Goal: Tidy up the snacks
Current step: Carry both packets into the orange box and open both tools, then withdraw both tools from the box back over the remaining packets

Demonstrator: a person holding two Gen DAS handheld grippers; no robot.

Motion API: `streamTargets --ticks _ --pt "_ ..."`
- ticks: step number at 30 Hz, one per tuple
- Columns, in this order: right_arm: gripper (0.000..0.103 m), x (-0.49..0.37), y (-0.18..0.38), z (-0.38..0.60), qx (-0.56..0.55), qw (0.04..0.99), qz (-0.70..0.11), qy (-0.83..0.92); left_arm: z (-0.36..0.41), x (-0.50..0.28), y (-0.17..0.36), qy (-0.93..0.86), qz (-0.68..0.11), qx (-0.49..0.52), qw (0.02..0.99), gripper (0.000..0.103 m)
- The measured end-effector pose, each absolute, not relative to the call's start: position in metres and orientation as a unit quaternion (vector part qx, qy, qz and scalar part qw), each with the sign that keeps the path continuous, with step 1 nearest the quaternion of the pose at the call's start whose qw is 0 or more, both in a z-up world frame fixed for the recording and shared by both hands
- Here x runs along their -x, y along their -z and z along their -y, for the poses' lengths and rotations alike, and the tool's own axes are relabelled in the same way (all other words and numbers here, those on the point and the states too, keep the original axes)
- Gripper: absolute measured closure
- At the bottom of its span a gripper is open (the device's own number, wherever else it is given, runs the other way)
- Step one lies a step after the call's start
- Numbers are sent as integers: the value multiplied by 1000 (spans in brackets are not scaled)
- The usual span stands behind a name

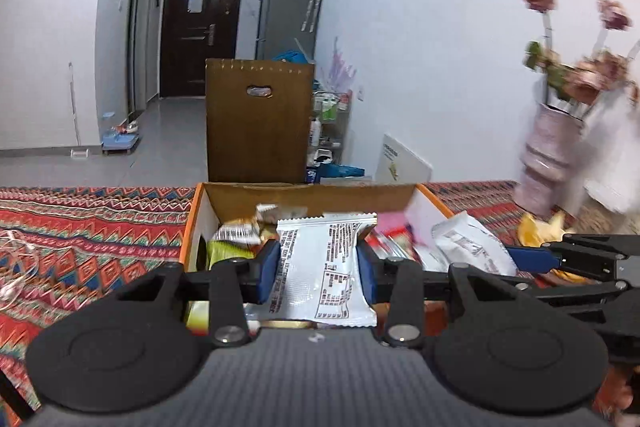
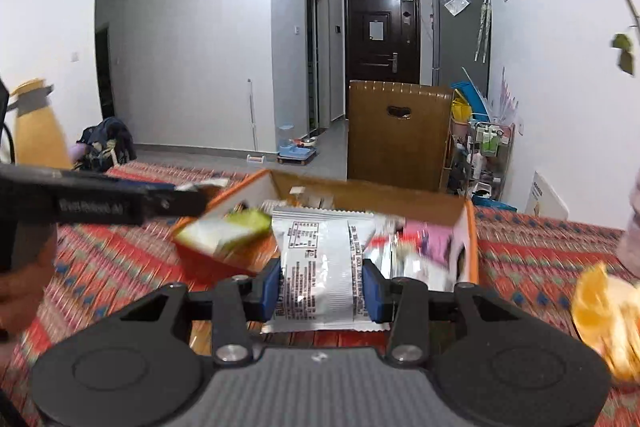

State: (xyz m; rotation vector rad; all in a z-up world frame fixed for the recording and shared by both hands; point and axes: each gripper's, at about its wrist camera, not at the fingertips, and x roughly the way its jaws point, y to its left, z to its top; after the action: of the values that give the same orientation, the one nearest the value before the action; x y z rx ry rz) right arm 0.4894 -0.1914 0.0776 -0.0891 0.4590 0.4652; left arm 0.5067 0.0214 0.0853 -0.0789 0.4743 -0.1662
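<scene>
My left gripper is shut on a white snack packet with black print, held above the near part of an orange cardboard box. The box holds several snack packs. My right gripper is shut on a second white snack packet, just in front of the same box. In the left wrist view the right gripper comes in from the right with its packet. The right wrist view has the left gripper reaching in from the left at the box's left rim.
The box stands on a red patterned tablecloth. A pink vase with flowers stands at the table's right. Orange peel-like pieces lie near it. A yellow jug is at the left. A brown chair back rises behind the table.
</scene>
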Motion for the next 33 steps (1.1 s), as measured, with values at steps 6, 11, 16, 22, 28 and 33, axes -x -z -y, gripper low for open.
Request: streamTargets --ticks 6,11,16,22,28,33 --pt "62 -562 -49 164 31 937 -267 -223 -30 -574 -45 56 -273 62 958 62" --pt "46 -593 -10 146 54 923 -318 -210 -32 -588 -12 55 -308 51 948 30" --pt "36 -596 -1 149 45 925 -315 -211 -35 -588 -14 61 -303 53 949 25" --pt "31 -594 -5 150 49 927 -308 -207 -30 -584 -19 62 -296 41 952 24" --pt "27 -592 -11 154 46 932 -296 -205 -25 -575 -28 63 -285 35 956 24" --pt "26 -563 -34 165 33 941 -269 -202 -27 -534 -55 61 -274 34 959 24"
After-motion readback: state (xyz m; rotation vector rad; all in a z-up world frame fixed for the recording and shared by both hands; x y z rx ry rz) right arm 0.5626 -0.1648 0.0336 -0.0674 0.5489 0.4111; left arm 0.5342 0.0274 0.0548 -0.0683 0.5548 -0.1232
